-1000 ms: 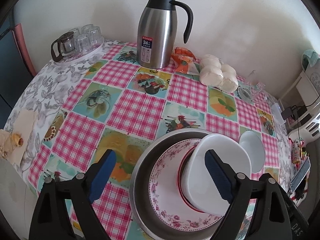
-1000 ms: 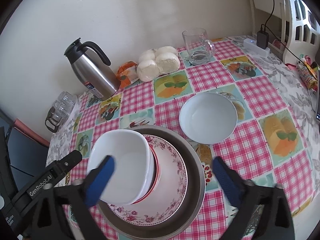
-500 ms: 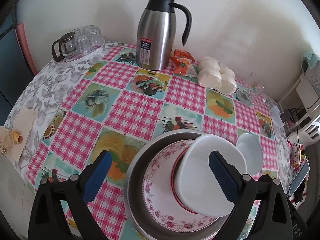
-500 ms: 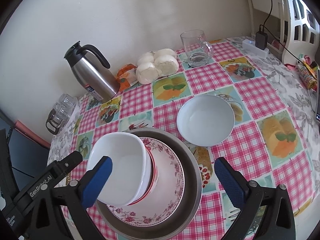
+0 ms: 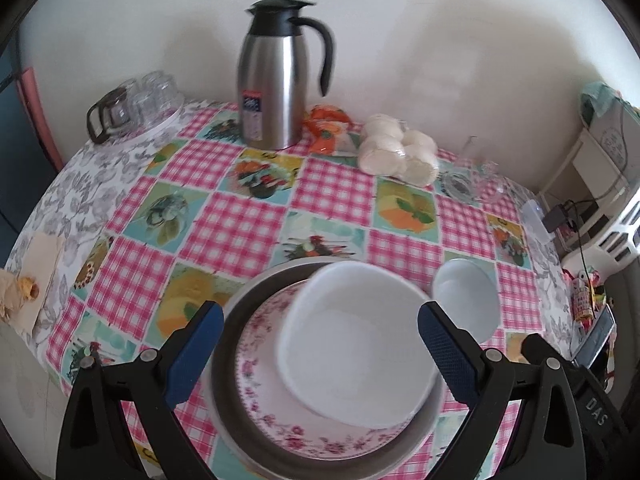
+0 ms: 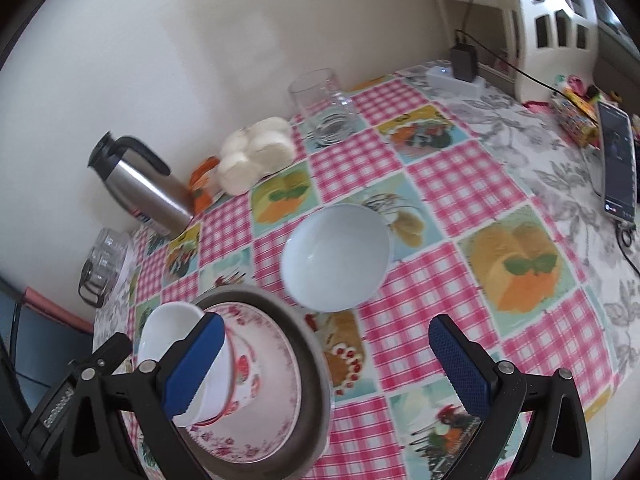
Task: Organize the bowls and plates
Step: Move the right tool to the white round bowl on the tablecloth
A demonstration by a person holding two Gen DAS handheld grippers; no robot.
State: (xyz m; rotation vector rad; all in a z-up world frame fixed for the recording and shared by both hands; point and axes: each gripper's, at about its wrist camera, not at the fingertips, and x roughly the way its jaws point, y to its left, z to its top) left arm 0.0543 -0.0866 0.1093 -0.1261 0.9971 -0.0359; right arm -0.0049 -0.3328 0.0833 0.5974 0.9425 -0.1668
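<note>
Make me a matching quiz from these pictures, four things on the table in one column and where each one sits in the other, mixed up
Things:
1. square white bowl
2. round white bowl
3. metal jug
4. flowered plate

Places:
A. at the back, by the wall
B. alone on the tablecloth
C. inside the metal pan
D. top of the stack

Pairs: 1-D, 2-B, 3-A, 4-C

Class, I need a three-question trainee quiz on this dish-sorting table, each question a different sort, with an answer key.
1. True or false: the square white bowl sits on the floral plate.
2. What lies under that plate: A tray, B metal pan, C towel?
3. Fill in: the round white bowl stands ___ the pan, on the tablecloth.

Key: 1 true; 2 B; 3 beside. Both the left tool and the right tool are open.
</note>
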